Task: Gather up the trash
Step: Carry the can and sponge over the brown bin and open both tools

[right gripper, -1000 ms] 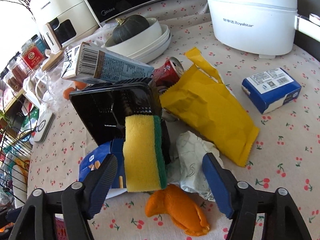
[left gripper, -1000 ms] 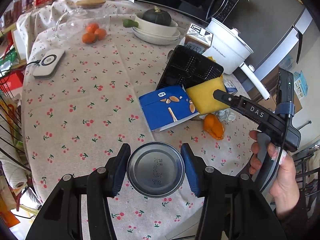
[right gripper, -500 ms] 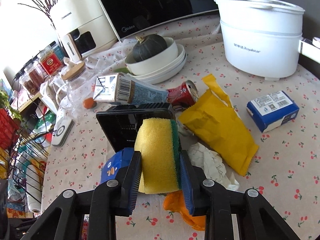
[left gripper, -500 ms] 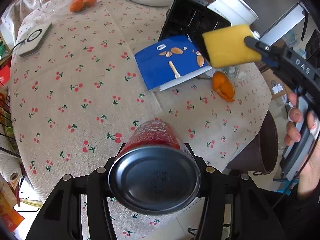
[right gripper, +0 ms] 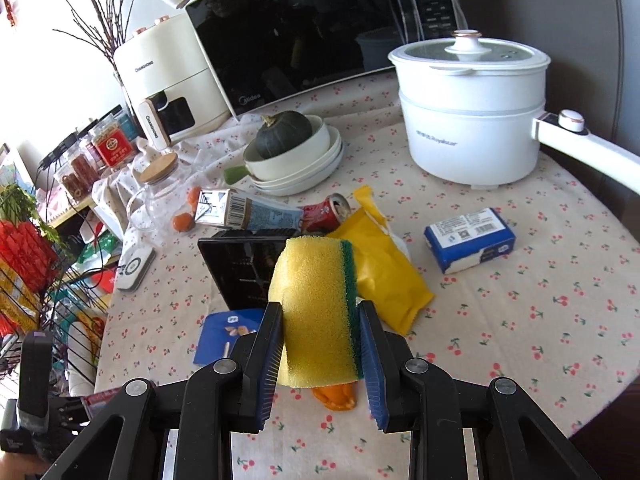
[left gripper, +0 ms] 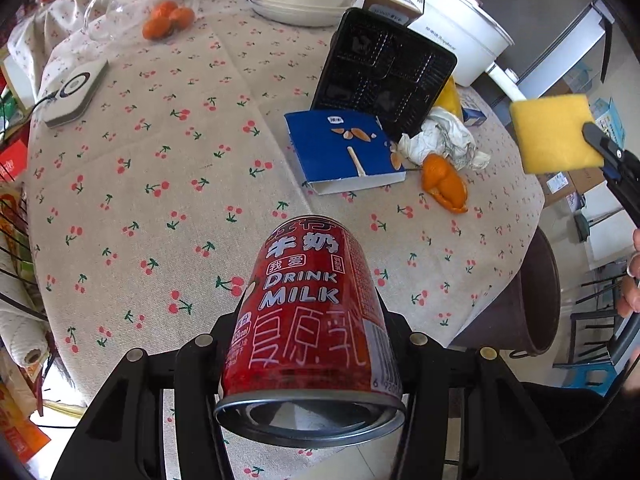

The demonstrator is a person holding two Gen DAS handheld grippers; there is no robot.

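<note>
The yellow sponge (right gripper: pixel 316 308) has come up off the black tray (right gripper: pixel 240 272), pinched in the right tool (right gripper: pixel 320 340) clear of the tabletop (right gripper: pixel 520 320); the left tool (left gripper: pixel 312 344) clamps the red milk can (left gripper: pixel 308 312), lifted likewise, probably for binning.

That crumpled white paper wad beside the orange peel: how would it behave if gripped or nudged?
The crumpled paper wad looks light and soft, so it would probably crush flatter under a grip. Its loose folds suggest that it would slide or tumble rather than roll cleanly. It touches the orange peel and the black tray, so a nudge may shift the peel.
</note>
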